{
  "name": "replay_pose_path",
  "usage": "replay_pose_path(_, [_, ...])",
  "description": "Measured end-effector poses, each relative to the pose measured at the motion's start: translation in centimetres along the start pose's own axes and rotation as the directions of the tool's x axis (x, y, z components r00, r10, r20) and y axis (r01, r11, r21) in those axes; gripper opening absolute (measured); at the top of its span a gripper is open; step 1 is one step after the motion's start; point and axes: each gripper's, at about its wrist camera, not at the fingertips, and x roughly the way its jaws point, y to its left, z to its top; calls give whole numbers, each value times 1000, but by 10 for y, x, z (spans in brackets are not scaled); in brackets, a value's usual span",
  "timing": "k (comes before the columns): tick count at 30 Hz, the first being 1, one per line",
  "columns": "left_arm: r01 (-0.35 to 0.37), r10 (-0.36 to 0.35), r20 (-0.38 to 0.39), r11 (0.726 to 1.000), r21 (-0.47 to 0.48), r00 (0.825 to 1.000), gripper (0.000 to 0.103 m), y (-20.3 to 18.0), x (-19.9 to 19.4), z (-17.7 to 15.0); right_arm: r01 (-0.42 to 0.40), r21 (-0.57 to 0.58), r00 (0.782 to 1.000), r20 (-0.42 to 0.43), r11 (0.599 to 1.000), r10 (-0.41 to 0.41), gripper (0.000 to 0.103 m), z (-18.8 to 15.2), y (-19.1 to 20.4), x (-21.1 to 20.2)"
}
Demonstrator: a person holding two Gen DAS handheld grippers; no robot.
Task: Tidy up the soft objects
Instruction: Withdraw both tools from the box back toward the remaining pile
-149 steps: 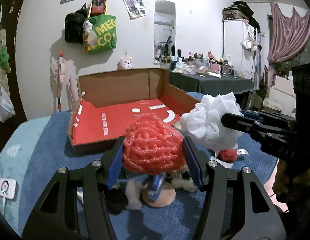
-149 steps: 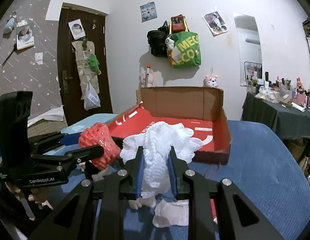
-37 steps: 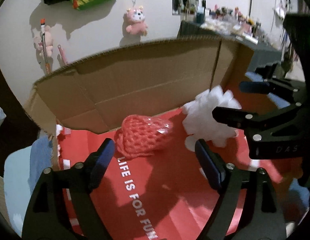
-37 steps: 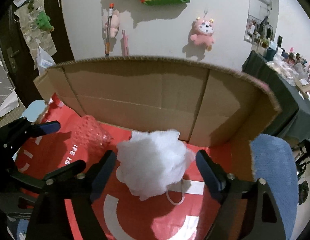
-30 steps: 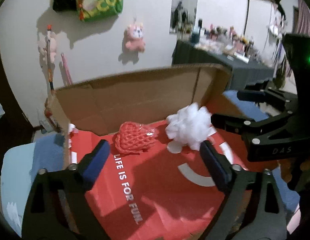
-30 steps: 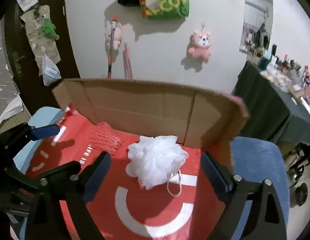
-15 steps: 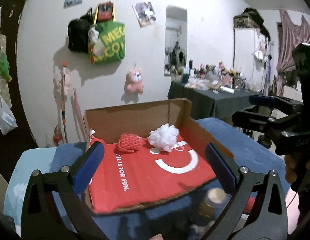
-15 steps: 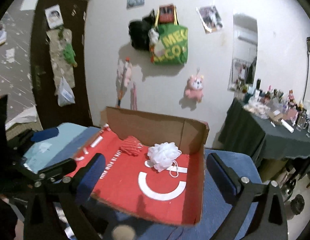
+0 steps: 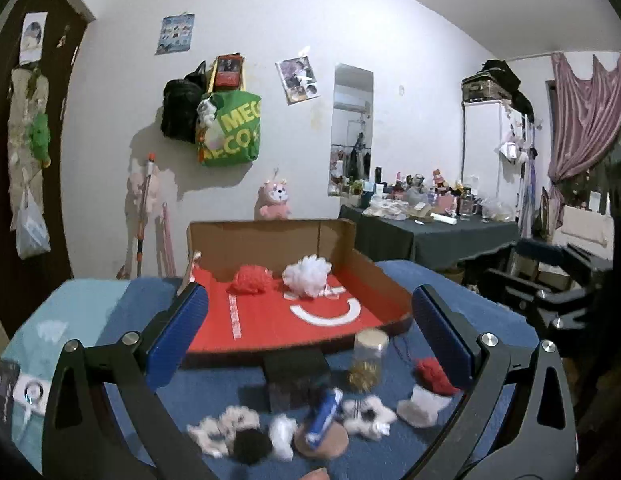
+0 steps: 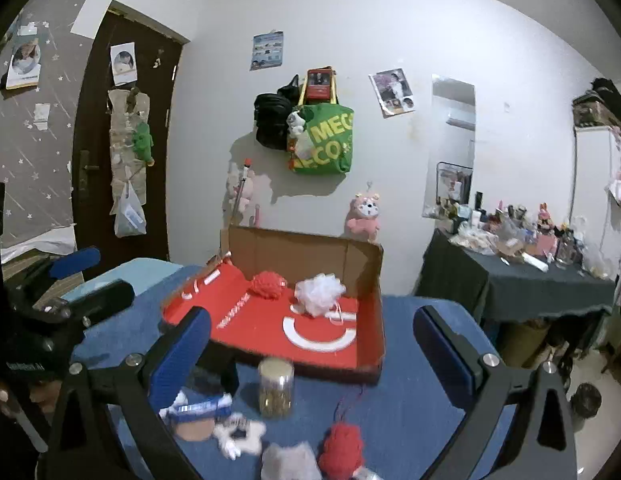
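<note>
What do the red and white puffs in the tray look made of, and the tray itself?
Red puff: looks like gathered plastic mesh, matte, with a netted, bumpy surface. White puff: probably the same ruffled netting, like a bath sponge, with a thin cord loop lying beside it. Tray: corrugated cardboard, plain brown matte walls, floor printed red with white lettering. All judged by look only.

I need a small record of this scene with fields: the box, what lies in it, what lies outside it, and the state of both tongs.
box: open cardboard box with red floor, on the blue cover
inside box: red mesh puff and white mesh puff, side by side near the back wall
outside box, in front: clear jar, small red pompom, several blurred plush pieces
left tongs: open, empty
right tongs: open, empty
</note>
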Motion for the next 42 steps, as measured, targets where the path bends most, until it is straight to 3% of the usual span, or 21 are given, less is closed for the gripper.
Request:
replay_pose_path(8, [-45, 44, -35, 999, -9, 998, 103, -4, -14, -47, 75, 49, 997, -16, 996, -74, 103, -59, 4, -14])
replay_pose_path(14, [-83, 83, -78, 997, -5, 993, 103, -3, -16, -80, 81, 78, 996, -48, 994, -77, 103, -93, 5, -8])
replay_pose_path(22, [-120, 114, -193, 993, -20, 975, 103, 6, 7, -116, 76, 129, 984, -171, 989, -53, 103, -136, 2, 24])
replay_pose_path(29, [-135, 123, -250, 990, -29, 960, 103, 17, 15, -131, 82, 134, 974, -223, 988, -51, 103, -150, -1, 36])
replay_pose_path(36, [-168, 154, -280, 985, -26, 947, 103, 39, 22, -125, 93, 143, 965, -257, 985, -53, 103, -152, -11, 46])
replay_pose_path(42, [-155, 140, -328, 988, -21, 934, 103, 54, 34, -120, 98, 157, 958, -280, 983, -51, 103, -148, -26, 57])
